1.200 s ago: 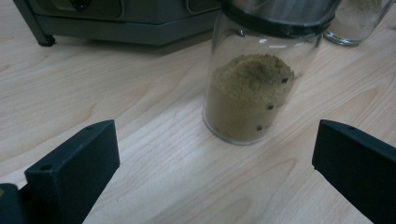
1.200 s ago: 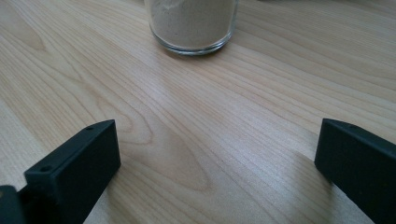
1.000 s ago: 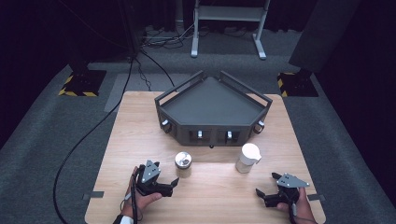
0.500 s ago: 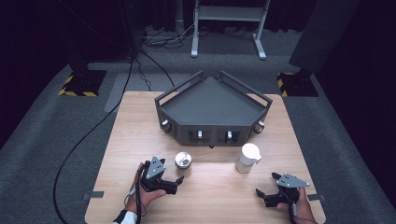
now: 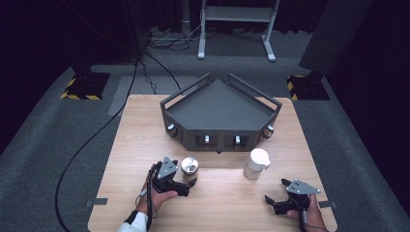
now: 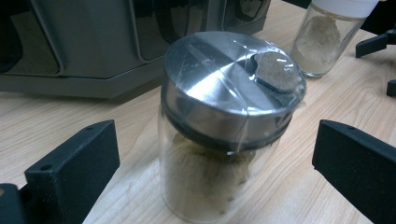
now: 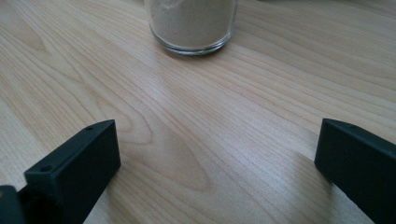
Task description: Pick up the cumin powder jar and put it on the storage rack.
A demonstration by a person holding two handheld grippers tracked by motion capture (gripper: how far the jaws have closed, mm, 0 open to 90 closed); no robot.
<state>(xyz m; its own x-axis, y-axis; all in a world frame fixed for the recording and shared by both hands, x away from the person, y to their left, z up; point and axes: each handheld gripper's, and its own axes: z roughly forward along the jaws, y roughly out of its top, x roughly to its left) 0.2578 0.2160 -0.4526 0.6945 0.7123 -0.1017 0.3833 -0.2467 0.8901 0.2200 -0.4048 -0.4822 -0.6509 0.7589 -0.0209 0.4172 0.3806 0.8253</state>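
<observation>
A glass jar with a shiny metal lid (image 5: 189, 166) (image 6: 229, 126) stands on the wooden table (image 5: 140, 145), holding brownish powder. My left gripper (image 5: 186, 176) (image 6: 215, 186) is open, its jaws on either side of the jar and not touching it. A second glass jar with a white lid (image 5: 256, 163) (image 6: 327, 37) (image 7: 191, 23) holds pale powder and stands to the right. My right gripper (image 5: 276, 191) (image 7: 217, 163) rests open near the table's front right corner, a short way from the white-lidded jar, with bare wood between its jaws.
A dark grey angular rack (image 5: 220, 108) (image 6: 93, 42) with a railed top and small knobs on its front fills the table's far middle, just behind both jars. A black cable (image 5: 82, 150) trails off the table's left side to the floor.
My left gripper has slid right and forward so its jaws now flank the metal-lidded jar. The right gripper and both jars have stayed put.
</observation>
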